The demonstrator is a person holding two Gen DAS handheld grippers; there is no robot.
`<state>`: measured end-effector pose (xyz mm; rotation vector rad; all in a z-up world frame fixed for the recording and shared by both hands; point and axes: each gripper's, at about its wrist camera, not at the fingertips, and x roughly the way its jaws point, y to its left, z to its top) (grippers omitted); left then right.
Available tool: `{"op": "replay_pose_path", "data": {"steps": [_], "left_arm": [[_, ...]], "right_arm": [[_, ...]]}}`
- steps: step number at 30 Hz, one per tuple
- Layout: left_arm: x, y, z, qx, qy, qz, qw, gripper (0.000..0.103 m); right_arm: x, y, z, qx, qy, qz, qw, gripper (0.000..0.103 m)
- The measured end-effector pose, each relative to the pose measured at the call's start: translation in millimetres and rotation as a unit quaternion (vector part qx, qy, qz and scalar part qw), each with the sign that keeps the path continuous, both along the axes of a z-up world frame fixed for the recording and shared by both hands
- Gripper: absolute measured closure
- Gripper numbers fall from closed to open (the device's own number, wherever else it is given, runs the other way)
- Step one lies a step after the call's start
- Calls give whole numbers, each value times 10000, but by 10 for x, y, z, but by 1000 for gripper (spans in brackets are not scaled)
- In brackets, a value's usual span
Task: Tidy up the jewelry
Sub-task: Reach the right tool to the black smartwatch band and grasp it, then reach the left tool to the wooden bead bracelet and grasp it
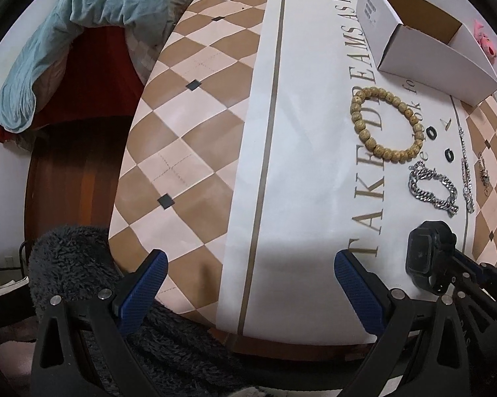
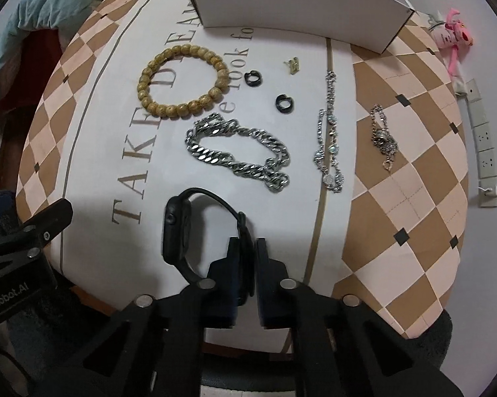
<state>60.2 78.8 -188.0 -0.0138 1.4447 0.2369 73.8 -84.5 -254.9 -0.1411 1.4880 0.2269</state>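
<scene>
A round table (image 2: pixel 397 172) wears a checkered tan-and-cream cloth with a white lettered band. On it lie a white cardboard box (image 2: pixel 281 3), a wooden bead bracelet (image 2: pixel 142 94), a heavy silver chain (image 2: pixel 215 158), two black rings (image 2: pixel 253 78), a slim silver bracelet (image 2: pixel 329 132), a small pendant chain (image 2: pixel 384 137) and a gold earring (image 2: pixel 293 64).

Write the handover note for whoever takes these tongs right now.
Right tongs: shut on the strap of the black watch, at the near table edge.
Left tongs: open, holding nothing.
On the cloth, all untouched: bead bracelet, thick silver chain, two black rings, small gold piece, two thin chains.
White box at the far side; I see nothing in it.
Done: watch gripped. Left: probably box everything.
</scene>
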Motion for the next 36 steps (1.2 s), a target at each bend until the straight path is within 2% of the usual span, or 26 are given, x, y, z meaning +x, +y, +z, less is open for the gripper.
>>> {"op": "replay_pose_path", "data": {"steps": [5,10,14,18,22,23,24,26,28,29,36], "left_arm": [[202,-80,81,-157,-177,-85,9997,1],[485,-205,90,-388,-296,-153,9987,1],[689,-333,48,-626,-323,-153,9974,5],[887,-383,-24,-731,-294,-142,9968,25],[1016,-360,-132,-763,-224,-107,9968,38],[1034,-354,-160,-780,-209,-115,9967,45],[1050,-344,-182,-783,-198,-126,9967,58],[1052,-356,-225,-813,-154,-172,9964,74],[1040,-378,-215,-776,-268,-250,9963,83],[1036,-378,-222,-789,-293,-289,9960,94],[953,-423,-140,-844,-520,-410,9942,96]], "right_arm": [[35,-220,50,40,-120,-278,9995,96],[164,-523,133,-32,-287,-816,9962,96],[327,-686,77,-69,-433,-1248,9912,96],[521,-876,120,-109,-509,-1418,9885,96],[794,-1025,279,-125,-504,-1417,9885,96],[836,-1060,258,-131,-510,-1407,9886,96],[849,-1066,249,-134,-506,-1399,9888,96],[841,-1061,332,-141,-513,-1354,9894,96],[848,-1056,332,-141,-498,-1330,9898,96],[850,-1005,378,-139,-490,-1321,9899,96],[803,-1013,452,-74,-540,-1363,9892,96]]}}
